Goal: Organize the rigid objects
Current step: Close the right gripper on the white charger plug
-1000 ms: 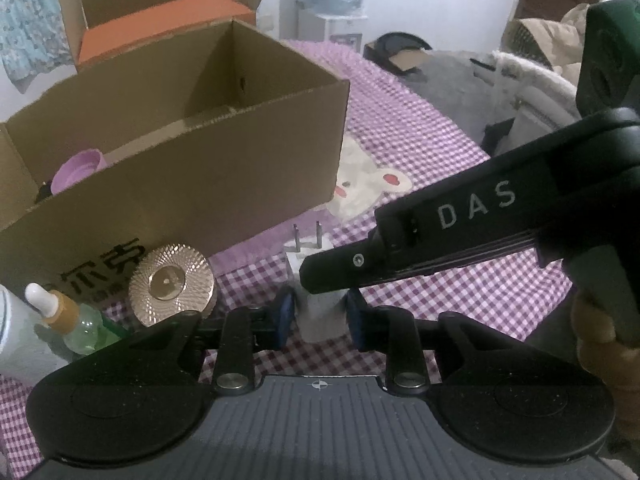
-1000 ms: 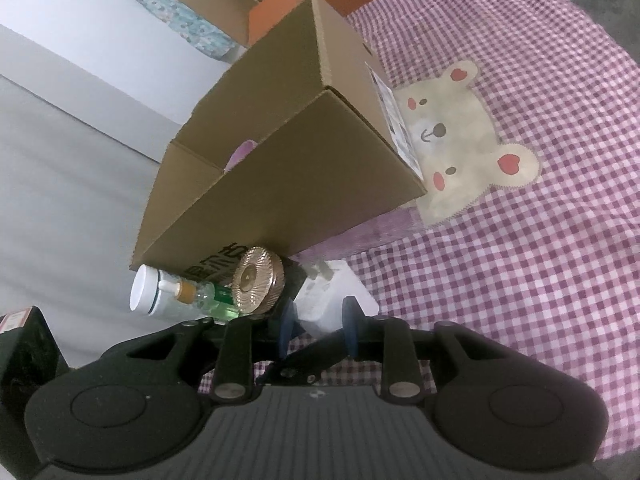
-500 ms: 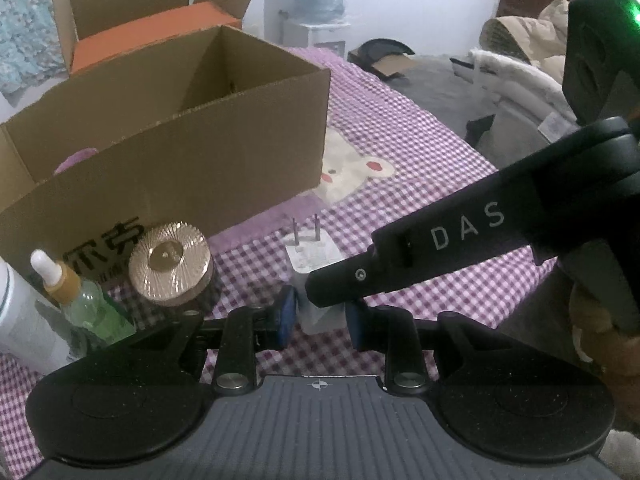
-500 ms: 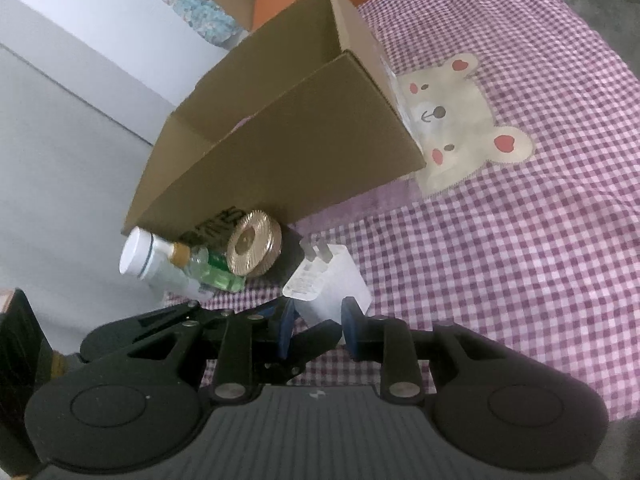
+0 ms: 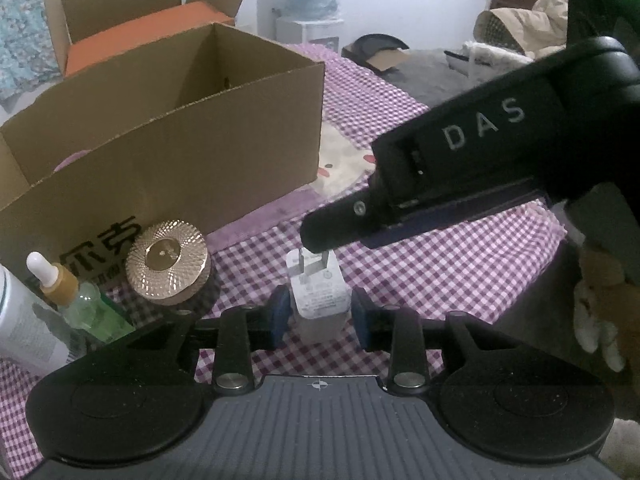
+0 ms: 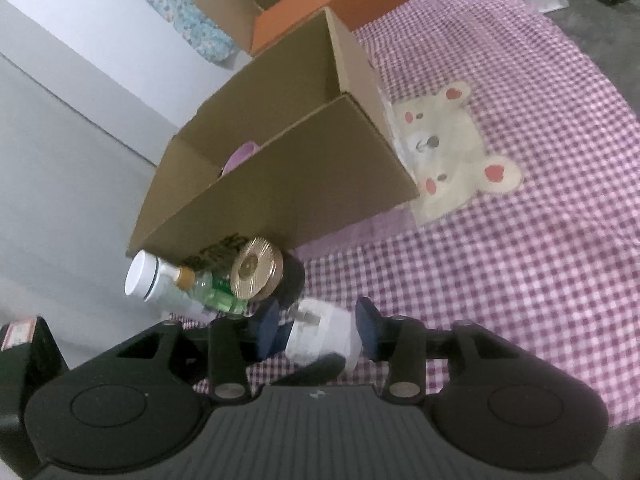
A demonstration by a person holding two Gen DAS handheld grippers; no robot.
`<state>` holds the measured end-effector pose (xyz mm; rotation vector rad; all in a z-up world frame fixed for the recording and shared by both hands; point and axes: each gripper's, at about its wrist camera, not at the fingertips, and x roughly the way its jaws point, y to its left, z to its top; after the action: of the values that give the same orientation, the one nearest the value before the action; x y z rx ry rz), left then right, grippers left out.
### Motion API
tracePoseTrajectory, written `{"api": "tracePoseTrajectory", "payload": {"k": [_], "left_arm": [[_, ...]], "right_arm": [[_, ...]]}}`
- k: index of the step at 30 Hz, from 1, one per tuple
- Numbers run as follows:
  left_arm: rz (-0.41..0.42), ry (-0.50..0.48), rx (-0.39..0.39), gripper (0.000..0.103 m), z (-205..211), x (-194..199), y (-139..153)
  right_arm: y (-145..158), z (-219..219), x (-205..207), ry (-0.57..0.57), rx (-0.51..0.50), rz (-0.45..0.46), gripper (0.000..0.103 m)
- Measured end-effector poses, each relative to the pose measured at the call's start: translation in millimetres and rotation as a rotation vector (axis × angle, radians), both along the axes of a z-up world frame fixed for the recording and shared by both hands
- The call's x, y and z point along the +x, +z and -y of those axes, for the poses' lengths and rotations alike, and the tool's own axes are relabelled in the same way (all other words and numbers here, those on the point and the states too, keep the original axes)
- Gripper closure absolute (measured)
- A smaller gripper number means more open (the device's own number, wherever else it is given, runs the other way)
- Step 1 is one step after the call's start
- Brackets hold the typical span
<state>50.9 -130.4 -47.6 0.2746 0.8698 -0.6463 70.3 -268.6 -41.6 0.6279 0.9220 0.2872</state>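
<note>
Left wrist view: our left tool straddles the white plug adapter, which lies on the purple checked cloth; its jaws are opening and a gap shows on each side. Our right tool also brackets the adapter, jaws opening, pads not pressing. Just left of the adapter sit a gold ribbed lid, a dropper bottle and a white bottle, all in front of the open cardboard box.
</note>
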Motion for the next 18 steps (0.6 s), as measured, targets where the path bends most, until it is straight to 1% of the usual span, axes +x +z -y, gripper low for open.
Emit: {"api": "tracePoseTrajectory", "payload": {"k": [7, 11, 12, 15, 18], "left_arm": [[-0.021, 0.011, 0.010, 0.070, 8.5, 13.4, -4.1], [-0.033, 0.018, 0.012, 0.070, 12.7, 21.2, -6.9], [-0.035, 0.021, 0.012, 0.071, 13.6, 22.5, -7.7], [-0.026, 0.036, 0.014, 0.074, 11.8, 23.4, -9.6], [-0.012, 0.043, 0.015, 0.075, 12.0, 21.3, -8.3]], "right_arm": [[-17.7, -3.7, 10.6, -0.006, 0.066, -0.065, 0.057], [-24.2, -8.5, 15.2, 0.001, 0.075, -0.085, 0.057], [-26.1, -9.4, 16.8, 0.002, 0.075, -0.090, 0.056], [-29.4, -8.6, 18.8, -0.006, 0.093, -0.095, 0.054], [-28.6, -7.6, 18.4, -0.013, 0.096, -0.085, 0.058]]}}
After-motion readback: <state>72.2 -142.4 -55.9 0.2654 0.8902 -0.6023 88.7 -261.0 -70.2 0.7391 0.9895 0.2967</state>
